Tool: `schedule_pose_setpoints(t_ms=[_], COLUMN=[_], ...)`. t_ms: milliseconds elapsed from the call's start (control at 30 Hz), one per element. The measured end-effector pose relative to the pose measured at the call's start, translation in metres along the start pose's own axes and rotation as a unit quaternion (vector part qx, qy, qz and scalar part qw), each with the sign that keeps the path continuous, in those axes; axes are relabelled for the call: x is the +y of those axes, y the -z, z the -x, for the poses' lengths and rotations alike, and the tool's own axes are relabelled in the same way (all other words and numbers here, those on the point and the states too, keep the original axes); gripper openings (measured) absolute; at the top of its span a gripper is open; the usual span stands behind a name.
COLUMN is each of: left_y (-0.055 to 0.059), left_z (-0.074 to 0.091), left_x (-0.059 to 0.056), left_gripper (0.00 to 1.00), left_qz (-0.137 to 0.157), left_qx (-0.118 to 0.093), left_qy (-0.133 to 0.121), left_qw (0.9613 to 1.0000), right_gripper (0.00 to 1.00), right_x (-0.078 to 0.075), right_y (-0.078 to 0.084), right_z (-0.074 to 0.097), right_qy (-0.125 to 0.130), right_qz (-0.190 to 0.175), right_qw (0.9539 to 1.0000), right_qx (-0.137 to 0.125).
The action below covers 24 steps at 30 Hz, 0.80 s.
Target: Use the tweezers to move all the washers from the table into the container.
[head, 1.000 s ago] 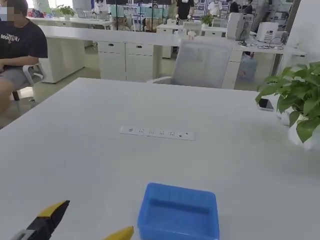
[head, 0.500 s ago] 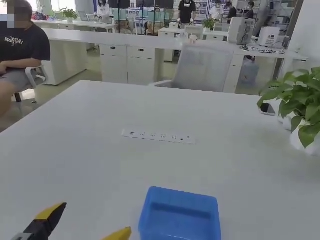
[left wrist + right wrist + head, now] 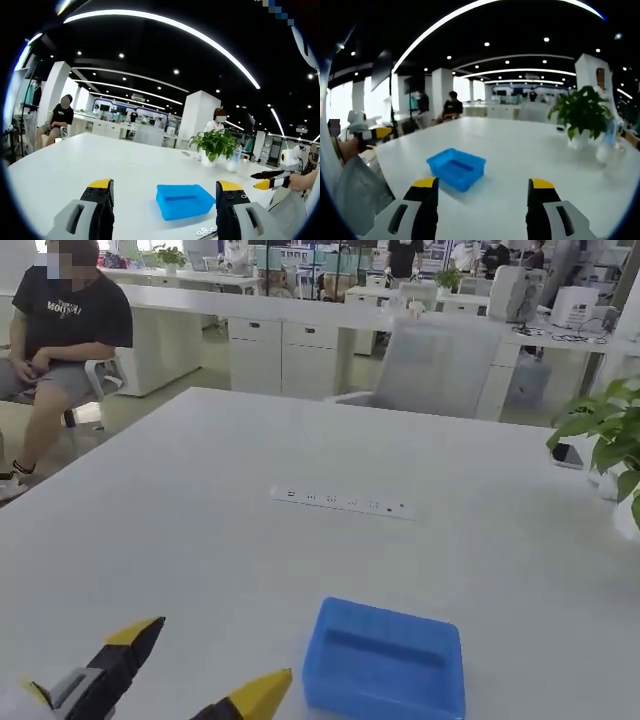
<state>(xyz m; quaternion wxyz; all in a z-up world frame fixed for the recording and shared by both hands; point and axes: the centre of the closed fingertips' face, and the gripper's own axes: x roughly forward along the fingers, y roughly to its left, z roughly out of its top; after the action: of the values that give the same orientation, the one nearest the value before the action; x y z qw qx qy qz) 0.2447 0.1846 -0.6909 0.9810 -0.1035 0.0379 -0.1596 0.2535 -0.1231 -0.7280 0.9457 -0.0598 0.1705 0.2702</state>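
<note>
The blue rectangular container (image 3: 385, 660) sits on the white table (image 3: 200, 520) near its front edge, and nothing shows inside it. My left gripper (image 3: 200, 665) is low at the container's left, jaws wide apart and empty. In the left gripper view the container (image 3: 182, 200) lies ahead of the left gripper (image 3: 165, 185), and a few small washers (image 3: 205, 231) lie on the table close in front. My right gripper (image 3: 483, 183) is open and empty, with the container (image 3: 456, 167) ahead to its left. The right gripper (image 3: 267, 180) hovers off the container's right side.
A white power strip (image 3: 345, 503) lies mid-table beyond the container. A potted plant (image 3: 605, 435) stands at the right edge. An office chair (image 3: 430, 365) is at the far side, and a person (image 3: 70, 330) sits at the left, off the table.
The head camera has swung, shifting the whole scene to the right. My left gripper has come a little further up into view, jaws still open. The container has not moved.
</note>
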Motion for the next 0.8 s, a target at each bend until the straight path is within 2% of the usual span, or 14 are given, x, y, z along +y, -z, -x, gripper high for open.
schedule_pose_setpoints(t_ms=[33, 67, 167, 233, 367, 467, 500, 533, 567, 600, 633, 667, 700, 800], left_y=[0.002, 0.002, 0.012, 0.023, 0.033, 0.044, 0.048, 0.053, 0.059, 0.064, 0.067, 0.071, 0.078, 0.091], left_z=[0.000, 0.000, -0.001, 0.000, 0.002, 0.003, 0.002, 0.002, 0.002, 0.001, 0.002, 0.001, 0.003, 0.004], left_x=[-0.001, -0.002, -0.007, -0.009, -0.020, -0.027, -0.029, -0.032, -0.039, -0.043, -0.044, -0.045, -0.047, -0.053], left_gripper=[0.86, 0.85, 0.83, 0.82, 0.67, 0.56, 0.52, 0.48, 0.44, 0.43, 0.42, 0.41, 0.40, 0.37], left_qz=[-0.001, -0.001, 0.004, 0.010, 0.041, 0.023, 0.015, 0.018, 0.048, 0.060, 0.061, 0.049, 0.031, -0.005], left_qx=[0.008, 0.011, 0.042, 0.077, 0.113, 0.153, 0.162, 0.179, 0.197, 0.211, 0.222, 0.231, 0.252, 0.287], left_qy=[0.003, 0.007, 0.023, 0.031, 0.078, 0.110, 0.121, 0.132, 0.148, 0.164, 0.172, 0.177, 0.187, 0.210], left_qw=[1.0000, 0.9999, 0.9989, 0.9965, 0.9896, 0.9818, 0.9792, 0.9748, 0.9679, 0.9617, 0.9578, 0.9556, 0.9488, 0.9345], right_gripper=[0.70, 0.70, 0.66, 0.62, 0.46, 0.35, 0.33, 0.31, 0.29, 0.29, 0.28, 0.27, 0.26, 0.24], right_x=[-0.002, -0.003, 0.003, 0.006, 0.024, 0.038, 0.041, 0.046, 0.056, 0.063, 0.066, 0.069, 0.073, 0.083], right_y=[0.011, 0.016, 0.016, 0.018, 0.019, 0.024, 0.024, 0.023, 0.023, 0.023, 0.023, 0.023, 0.025, 0.028], right_z=[0.001, 0.001, -0.001, 0.000, -0.001, -0.004, -0.005, -0.006, -0.008, -0.010, -0.011, -0.013, -0.015, -0.019], right_qy=[0.006, 0.010, -0.006, -0.015, -0.067, -0.105, -0.109, -0.123, -0.145, -0.161, -0.166, -0.167, -0.172, -0.187], right_qz=[0.029, 0.040, 0.037, 0.042, 0.037, 0.050, 0.046, 0.045, 0.037, 0.030, 0.032, 0.040, 0.044, 0.055], right_qw=[0.9988, 0.9977, 0.9978, 0.9969, 0.9943, 0.9890, 0.9887, 0.9871, 0.9845, 0.9820, 0.9810, 0.9804, 0.9791, 0.9753], right_qx=[0.038, 0.054, 0.056, 0.065, 0.075, 0.091, 0.092, 0.092, 0.092, 0.095, 0.094, 0.096, 0.099, 0.105])
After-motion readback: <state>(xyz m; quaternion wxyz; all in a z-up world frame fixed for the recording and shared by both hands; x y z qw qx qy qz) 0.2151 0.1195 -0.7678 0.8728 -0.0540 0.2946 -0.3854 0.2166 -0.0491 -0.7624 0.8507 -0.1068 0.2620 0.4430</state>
